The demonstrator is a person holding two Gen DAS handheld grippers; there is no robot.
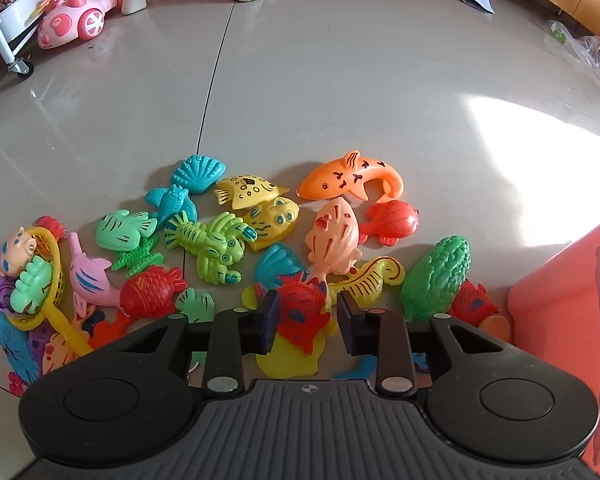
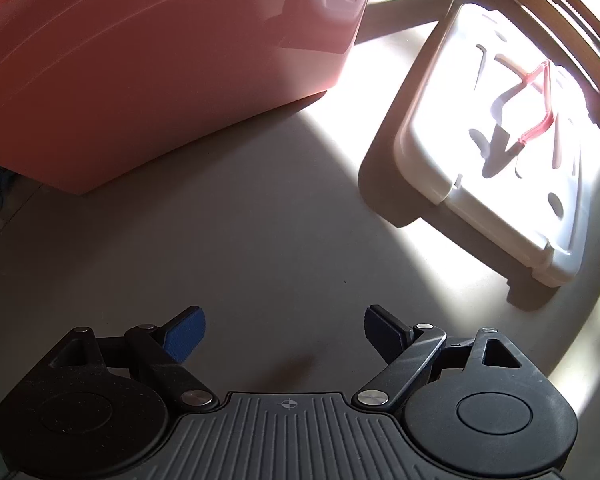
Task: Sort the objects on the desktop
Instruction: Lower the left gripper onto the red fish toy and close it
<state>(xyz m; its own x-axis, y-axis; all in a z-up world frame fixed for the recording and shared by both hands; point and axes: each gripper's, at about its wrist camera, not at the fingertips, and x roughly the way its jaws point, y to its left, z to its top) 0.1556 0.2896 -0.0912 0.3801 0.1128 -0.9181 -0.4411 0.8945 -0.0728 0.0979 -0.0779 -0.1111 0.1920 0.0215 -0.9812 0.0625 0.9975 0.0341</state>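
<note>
A pile of plastic toy sea animals lies on the floor in the left wrist view. My left gripper (image 1: 308, 320) is open, its jaws on either side of a red fish with blue marks (image 1: 302, 312); the left pad is close to it, a gap shows on the right. Around it lie a green lobster (image 1: 210, 248), an orange dolphin (image 1: 352, 178), a peach fish (image 1: 334, 238), a yellow seahorse (image 1: 370, 282) and a green bumpy gourd (image 1: 436, 280). My right gripper (image 2: 284, 338) is open and empty above bare floor.
A pink bin (image 1: 564, 320) stands at the right of the pile; it also shows in the right wrist view (image 2: 160, 60). A white lid (image 2: 500, 152) lies on the floor in sunlight. A yellow net (image 1: 48, 292) holds toys at the left. A pink toy car (image 1: 80, 16) stands far back.
</note>
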